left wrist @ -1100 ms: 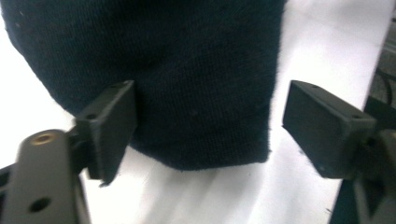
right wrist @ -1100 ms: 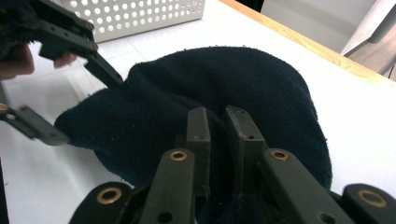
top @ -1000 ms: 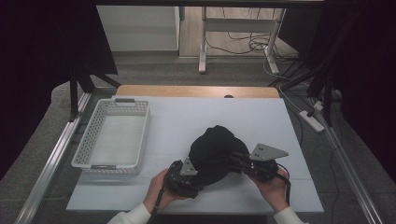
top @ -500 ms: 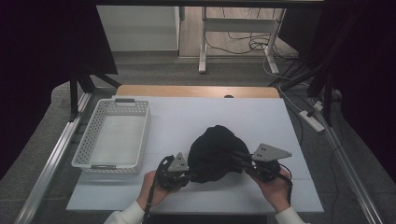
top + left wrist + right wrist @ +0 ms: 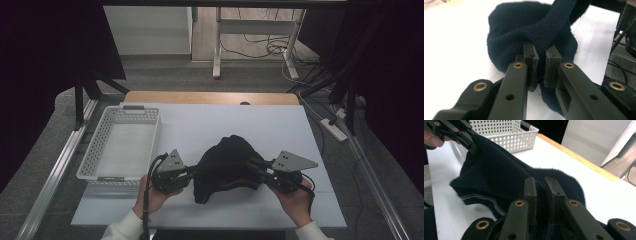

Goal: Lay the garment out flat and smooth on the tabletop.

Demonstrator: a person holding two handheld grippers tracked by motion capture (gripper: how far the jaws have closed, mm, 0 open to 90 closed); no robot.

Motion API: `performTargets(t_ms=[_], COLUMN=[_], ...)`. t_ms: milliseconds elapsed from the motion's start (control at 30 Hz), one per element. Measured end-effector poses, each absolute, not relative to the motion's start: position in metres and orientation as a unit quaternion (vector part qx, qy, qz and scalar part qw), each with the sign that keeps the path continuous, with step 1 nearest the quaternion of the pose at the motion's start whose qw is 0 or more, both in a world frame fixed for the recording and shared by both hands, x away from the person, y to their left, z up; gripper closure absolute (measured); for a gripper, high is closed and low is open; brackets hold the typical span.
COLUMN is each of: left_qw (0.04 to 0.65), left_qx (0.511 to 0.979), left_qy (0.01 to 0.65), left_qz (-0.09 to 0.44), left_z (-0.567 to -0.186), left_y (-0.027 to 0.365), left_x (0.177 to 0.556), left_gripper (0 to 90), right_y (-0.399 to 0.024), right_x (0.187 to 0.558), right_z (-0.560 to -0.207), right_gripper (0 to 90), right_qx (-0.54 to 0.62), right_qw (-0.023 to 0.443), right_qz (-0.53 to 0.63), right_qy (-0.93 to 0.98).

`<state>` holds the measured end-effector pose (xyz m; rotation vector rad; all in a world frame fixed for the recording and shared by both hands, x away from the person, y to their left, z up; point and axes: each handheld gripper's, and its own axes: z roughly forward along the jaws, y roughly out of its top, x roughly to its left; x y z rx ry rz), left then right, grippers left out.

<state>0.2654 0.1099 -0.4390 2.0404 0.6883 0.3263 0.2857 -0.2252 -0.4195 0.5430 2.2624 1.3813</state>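
A dark navy knitted cap lies on the white table, stretched between both grippers. My left gripper is at the cap's left edge; its jaws have just been closing and now pinch a fold of the knit. The cloth bunches up beyond the pads. My right gripper is shut on the cap's right edge, with the fabric clamped between its pads. In the right gripper view the cap drapes away to the left gripper, which holds its far edge raised.
A white perforated basket stands on the table's left side, just behind the left hand; its wall is in the right gripper view too. A wooden strip runs along the table's far edge. Cables and desk legs lie on the floor beyond.
The left gripper has closed on the cap's left edge and moved up and to the left, pulling that edge out. The right gripper has kept still, holding the cap.
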Motion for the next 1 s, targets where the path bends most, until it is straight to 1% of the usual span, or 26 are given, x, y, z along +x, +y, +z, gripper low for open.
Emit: performTargets(t_ms=[167,333,500,667,833,1000], left_qw=[0.473,0.471,0.461,0.444,0.428,0.421], left_qx=[0.822,0.817,0.819,0.825,0.833,0.835], left_qy=[0.284,0.301,0.312,0.32,0.328,0.333], left_qz=[0.144,0.144,0.139,0.138,0.128,0.122], left_z=[-0.422,-0.423,-0.434,-0.446,-0.461,-0.468], left_y=[0.116,0.119,0.118,0.115,0.114,0.113], left_x=[0.278,0.301,0.315,0.32,0.323,0.325], left_gripper=[82.0,81.9,81.8,81.7,81.2,79.9], right_y=[-0.22,-0.213,-0.208,-0.201,-0.196,-0.193], right_x=[0.296,0.316,0.335,0.35,0.359,0.361], right_z=[-0.402,-0.398,-0.41,-0.428,-0.446,-0.454], right_gripper=[79.6,79.6,79.5,79.2,79.1,78.3], right_qx=[0.19,0.197,0.214,0.23,0.243,0.243], right_qw=[0.23,0.231,0.218,0.203,0.184,0.176], right_qz=[0.509,0.505,0.499,0.485,0.477,0.478], right_qy=[0.808,0.808,0.811,0.819,0.824,0.826])
